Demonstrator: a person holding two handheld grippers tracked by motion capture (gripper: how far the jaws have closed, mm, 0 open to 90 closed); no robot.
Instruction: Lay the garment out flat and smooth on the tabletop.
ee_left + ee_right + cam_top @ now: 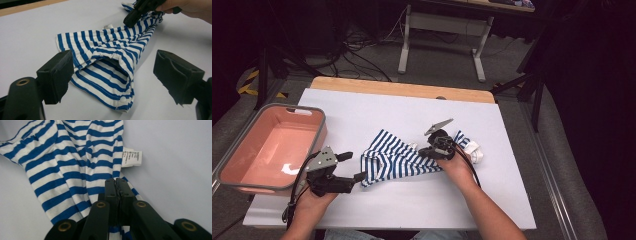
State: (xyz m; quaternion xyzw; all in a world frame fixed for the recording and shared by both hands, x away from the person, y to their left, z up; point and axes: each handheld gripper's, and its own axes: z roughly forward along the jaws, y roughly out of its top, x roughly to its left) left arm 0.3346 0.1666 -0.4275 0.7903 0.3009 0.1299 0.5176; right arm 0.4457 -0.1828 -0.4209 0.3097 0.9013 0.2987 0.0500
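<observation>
A blue-and-white striped garment (397, 160) lies crumpled in the middle of the white table cover (362, 110). My right gripper (432, 150) rests on the garment's right part, its jaws pressed together with a pinch of the striped cloth (62, 157) between them at the tips (116, 182). A white care label (132, 157) lies just beyond it. My left gripper (352, 167) stands open at the garment's left end. Its two jaws sit wide apart on either side of the hem (107, 50) and do not touch it. The right gripper (135, 16) shows at the far end.
A pink plastic tub (319, 130) sits off the table's left edge, close to my left hand. The table's wooden far edge (402, 90) runs behind the cover. A white bit of cloth (474, 152) lies right of my right hand.
</observation>
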